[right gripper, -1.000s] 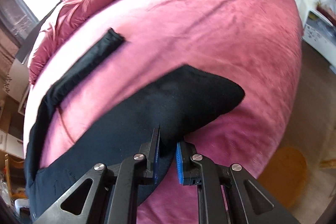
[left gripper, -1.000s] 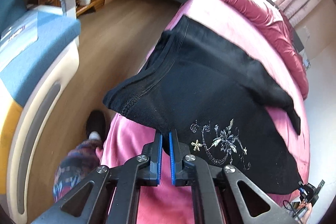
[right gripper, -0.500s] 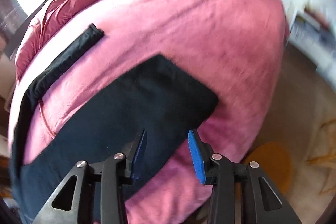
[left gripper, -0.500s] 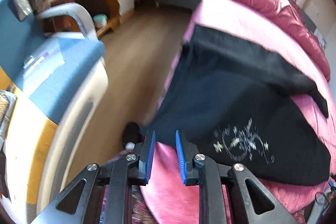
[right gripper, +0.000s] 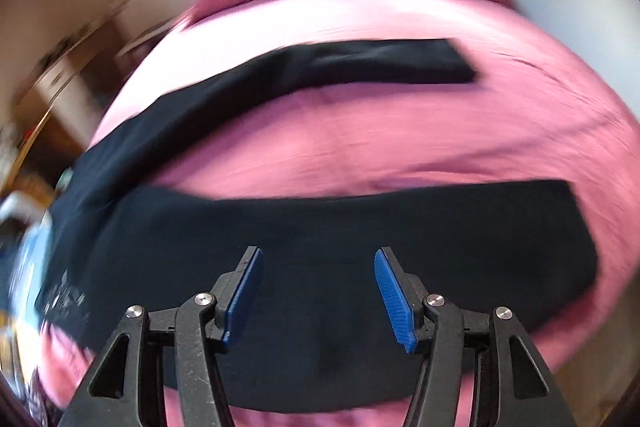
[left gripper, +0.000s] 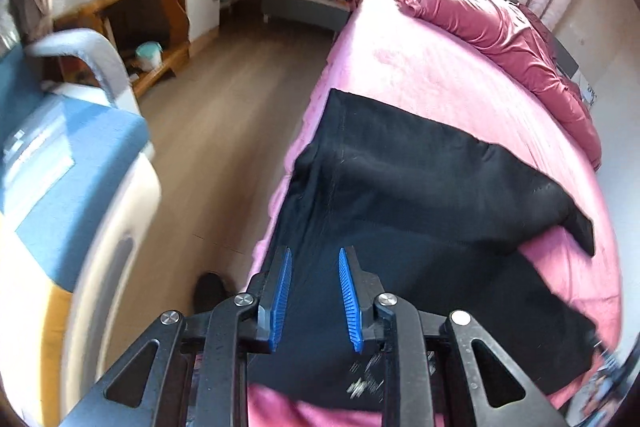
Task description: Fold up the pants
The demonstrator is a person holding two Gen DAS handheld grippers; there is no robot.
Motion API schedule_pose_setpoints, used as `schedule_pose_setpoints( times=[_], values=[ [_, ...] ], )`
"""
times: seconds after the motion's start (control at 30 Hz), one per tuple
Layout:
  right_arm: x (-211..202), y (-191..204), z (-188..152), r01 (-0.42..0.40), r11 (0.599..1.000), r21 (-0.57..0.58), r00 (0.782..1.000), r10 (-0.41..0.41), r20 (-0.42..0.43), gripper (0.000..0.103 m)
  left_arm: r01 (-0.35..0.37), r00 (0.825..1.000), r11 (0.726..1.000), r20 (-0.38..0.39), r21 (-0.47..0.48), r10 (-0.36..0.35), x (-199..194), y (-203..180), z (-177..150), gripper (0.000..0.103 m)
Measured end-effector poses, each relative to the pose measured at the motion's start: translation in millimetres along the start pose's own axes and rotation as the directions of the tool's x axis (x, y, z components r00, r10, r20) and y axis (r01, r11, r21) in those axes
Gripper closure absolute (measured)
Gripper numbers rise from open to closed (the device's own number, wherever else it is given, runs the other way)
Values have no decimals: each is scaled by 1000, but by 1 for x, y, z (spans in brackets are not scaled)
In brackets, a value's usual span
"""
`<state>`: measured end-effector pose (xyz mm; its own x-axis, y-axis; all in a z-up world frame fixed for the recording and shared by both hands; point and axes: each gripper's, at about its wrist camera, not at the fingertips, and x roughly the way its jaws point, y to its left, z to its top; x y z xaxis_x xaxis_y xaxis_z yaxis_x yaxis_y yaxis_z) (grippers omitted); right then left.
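- The black fabric pants [left gripper: 420, 211] lie spread on the pink-sheeted bed [left gripper: 420, 75], legs apart.
- The left claw [left gripper: 312, 291] hangs over the pants, parted, empty.
- The right claw [right gripper: 318, 293] gapes wide above the pants, gripping nothing.

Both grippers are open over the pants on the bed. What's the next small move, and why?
Probably bring the right gripper down to pinch the near leg by its cuff end, so it can be folded onto the far leg. The black pants lie spread on the pink bed with legs apart, and the left gripper is open too, holding nothing.
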<state>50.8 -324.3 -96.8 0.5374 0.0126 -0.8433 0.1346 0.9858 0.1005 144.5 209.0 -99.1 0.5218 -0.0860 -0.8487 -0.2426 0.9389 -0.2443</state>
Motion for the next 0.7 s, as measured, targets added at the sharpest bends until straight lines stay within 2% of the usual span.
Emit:
schedule_pose_setpoints(
  times=[0.13,0.33,0.4,0.47,0.5,0.53,0.7],
  values=[
    [26,56,0,-70,993,-92,997,66,-47,44,56,997,996,-49,-65,-60,33,0,35,77],
    [41,93,-3,-116,982,-152,990,102,-95,43,136,984,970,-87,-202,-156,91,3,94,73],
    [45,99,-3,-118,980,-158,989,102,-106,41,124,986,964,-83,-234,-147,108,4,110,73],
    [48,101,-2,-124,980,-154,987,106,-120,40,135,983,961,-89,-241,-160,128,0,130,65],
    [50,103,-2,-127,980,-150,986,109,-128,40,132,982,960,-97,-246,-160,135,-1,136,57],
    [52,104,-2,-127,981,-149,985,107,-134,40,129,982,958,-102,-255,-159,145,-2,144,54],
    [59,107,4,-119,984,-134,985,99,-144,39,116,975,951,-152,-286,-164,190,-6,170,54]
  ],
)
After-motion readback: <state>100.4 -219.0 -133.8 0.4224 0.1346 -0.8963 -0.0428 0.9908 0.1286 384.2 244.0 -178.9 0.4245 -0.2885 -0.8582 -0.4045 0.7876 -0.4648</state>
